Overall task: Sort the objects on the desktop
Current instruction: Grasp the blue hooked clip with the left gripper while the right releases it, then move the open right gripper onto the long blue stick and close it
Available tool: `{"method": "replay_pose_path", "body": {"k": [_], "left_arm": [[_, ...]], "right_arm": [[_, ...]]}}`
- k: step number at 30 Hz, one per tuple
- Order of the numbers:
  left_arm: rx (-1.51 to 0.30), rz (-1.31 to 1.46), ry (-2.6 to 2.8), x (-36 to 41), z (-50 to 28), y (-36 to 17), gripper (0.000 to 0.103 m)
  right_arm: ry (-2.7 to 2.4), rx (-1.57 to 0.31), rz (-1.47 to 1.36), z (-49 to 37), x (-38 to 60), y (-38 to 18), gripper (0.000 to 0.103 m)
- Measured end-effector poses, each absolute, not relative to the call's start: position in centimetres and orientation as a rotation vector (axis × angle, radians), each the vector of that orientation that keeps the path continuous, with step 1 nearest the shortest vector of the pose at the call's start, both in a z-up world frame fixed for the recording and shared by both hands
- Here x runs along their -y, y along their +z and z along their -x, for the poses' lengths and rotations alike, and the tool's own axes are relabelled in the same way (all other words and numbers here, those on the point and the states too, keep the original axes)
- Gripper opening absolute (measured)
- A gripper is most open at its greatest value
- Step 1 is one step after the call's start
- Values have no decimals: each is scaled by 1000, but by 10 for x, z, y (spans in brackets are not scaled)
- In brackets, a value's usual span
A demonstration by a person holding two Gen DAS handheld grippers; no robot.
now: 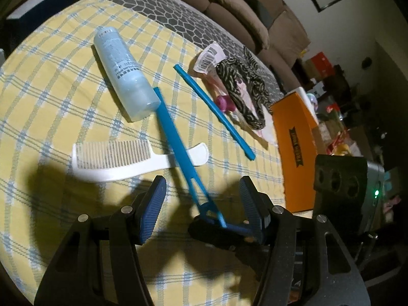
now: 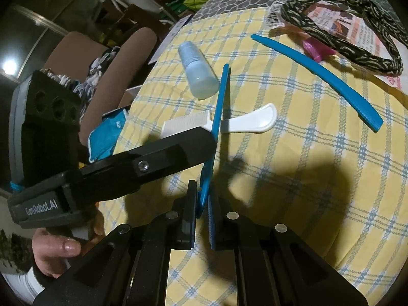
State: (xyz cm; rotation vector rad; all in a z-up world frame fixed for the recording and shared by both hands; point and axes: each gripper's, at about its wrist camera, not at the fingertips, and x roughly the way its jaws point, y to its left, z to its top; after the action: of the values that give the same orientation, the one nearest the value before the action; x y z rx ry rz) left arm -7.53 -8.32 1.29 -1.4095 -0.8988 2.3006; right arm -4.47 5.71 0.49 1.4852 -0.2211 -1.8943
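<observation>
My right gripper is shut on the base of a long blue stick and holds it tilted above the table; the stick also shows in the left wrist view. My left gripper is open, its fingers either side of the stick's held end, where the right gripper's tip shows. A white comb lies under the stick. A pale blue bottle lies on its side behind it. A second blue stick lies to the right.
A yellow checked cloth covers the table. A black-and-white patterned headband, a pink item and papers lie at the far right. An orange box stands at the right edge. A sofa is behind.
</observation>
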Motion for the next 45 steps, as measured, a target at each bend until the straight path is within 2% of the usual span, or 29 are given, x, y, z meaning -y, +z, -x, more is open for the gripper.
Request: {"method": "replay_pose_path", "body": {"k": [2,7,11,22,25,29,32,34,35,36,40,42,45], "left_arm": [[941,1399,2265,84,77,10,49],[1006,1390,2218,86,80,5,43],[1052,1378,2171,88,81,1,29],[1131,1359,2164,98,85,-5,27],[1140,1352,2183,104,85,-5,17],[1117,1335,2196,101,85,-2,13],[1090,1333,2208,98,86,0,9],[1095,1331,2203,98,86,0,7],[1098,1330,2203,98,86,0,5],[1100,1328,2208,99,85,0,5],[1119,1315,2217,103,85,1,5],[1120,1318,2216,104,86,0,5],[1110,1324,2215,103,86,0,5]], "right_arm": [[-1889,197,-1476,42,-53,7,7],[-1873,169,-1445,36,-46,13,9],[-1867,169,-1422,33,-44,19,9],[-1814,127,-1350,18,-29,34,9],[-1812,122,-1350,17,-29,33,9],[-1815,112,-1360,17,-27,31,9],[-1813,109,-1385,20,-29,27,14],[-1809,139,-1406,23,-34,24,26],[-1821,148,-1411,26,-39,24,35],[-1826,151,-1414,27,-41,25,38],[-1873,194,-1405,37,-62,35,41],[-1934,217,-1391,45,-79,43,48],[-2046,226,-1388,57,-102,48,48]]}}
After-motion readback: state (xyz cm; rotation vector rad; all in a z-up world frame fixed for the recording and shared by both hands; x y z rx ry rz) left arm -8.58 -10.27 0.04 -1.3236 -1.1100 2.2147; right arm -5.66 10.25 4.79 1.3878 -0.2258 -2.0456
